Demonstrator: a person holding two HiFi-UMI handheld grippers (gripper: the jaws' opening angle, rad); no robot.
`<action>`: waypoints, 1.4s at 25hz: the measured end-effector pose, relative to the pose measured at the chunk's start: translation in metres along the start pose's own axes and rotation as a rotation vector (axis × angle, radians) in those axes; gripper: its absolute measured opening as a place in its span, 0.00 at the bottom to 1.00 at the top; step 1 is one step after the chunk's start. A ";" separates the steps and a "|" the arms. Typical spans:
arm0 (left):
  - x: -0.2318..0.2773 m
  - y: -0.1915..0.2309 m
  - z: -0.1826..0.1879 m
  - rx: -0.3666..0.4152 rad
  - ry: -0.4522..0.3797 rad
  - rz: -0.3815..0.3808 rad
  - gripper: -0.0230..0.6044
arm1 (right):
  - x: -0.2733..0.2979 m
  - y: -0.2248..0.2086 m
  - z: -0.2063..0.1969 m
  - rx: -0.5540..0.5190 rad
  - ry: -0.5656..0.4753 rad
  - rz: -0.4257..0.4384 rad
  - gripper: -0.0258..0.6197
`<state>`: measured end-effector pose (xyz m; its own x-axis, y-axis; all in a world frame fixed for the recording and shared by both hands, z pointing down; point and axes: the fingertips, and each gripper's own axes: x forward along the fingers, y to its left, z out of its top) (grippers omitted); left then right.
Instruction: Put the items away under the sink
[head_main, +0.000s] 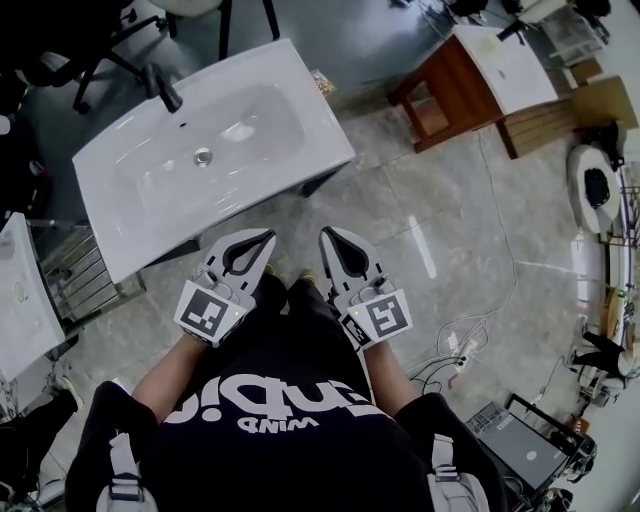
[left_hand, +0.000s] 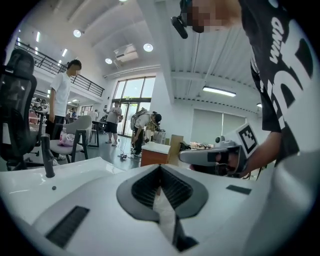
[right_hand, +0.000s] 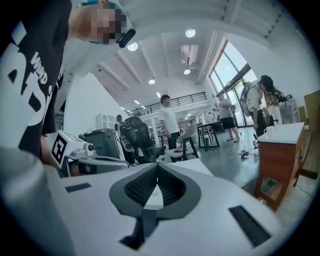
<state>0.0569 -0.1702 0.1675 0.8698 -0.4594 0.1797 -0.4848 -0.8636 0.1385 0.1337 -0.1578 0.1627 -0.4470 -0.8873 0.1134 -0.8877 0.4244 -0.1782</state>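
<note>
I hold both grippers side by side in front of my chest, pointing at the white sink (head_main: 120, 215). The left gripper (head_main: 268, 238) has its jaws shut tip to tip with nothing between them, and so does the right gripper (head_main: 325, 236). The sink basin has a drain (head_main: 203, 156) and a black faucet (head_main: 165, 92) at its far edge. In the left gripper view the shut left gripper (left_hand: 160, 167) points past the sink top (left_hand: 30, 177). The right gripper (right_hand: 157, 166) is also shut in its own view. The space under the sink is hidden. No loose items are in view.
A wire rack (head_main: 75, 270) stands left of the sink beside another white unit (head_main: 20, 300). A wooden side table (head_main: 470, 80) stands at the back right. Cables and a power strip (head_main: 460, 345) lie on the tiled floor to my right. Several people stand in the far background.
</note>
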 end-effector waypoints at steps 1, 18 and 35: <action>0.001 0.000 0.005 0.005 -0.002 0.005 0.07 | 0.000 0.000 0.003 0.002 -0.002 0.011 0.07; -0.025 -0.008 0.047 0.031 -0.053 0.016 0.07 | -0.027 0.006 0.047 -0.065 -0.091 0.045 0.07; -0.023 -0.035 0.063 0.072 -0.087 -0.013 0.07 | -0.044 0.017 0.056 -0.104 -0.106 0.052 0.07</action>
<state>0.0593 -0.1428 0.0975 0.8820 -0.4620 0.0926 -0.4686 -0.8807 0.0689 0.1444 -0.1213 0.0998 -0.4837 -0.8752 0.0022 -0.8726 0.4821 -0.0784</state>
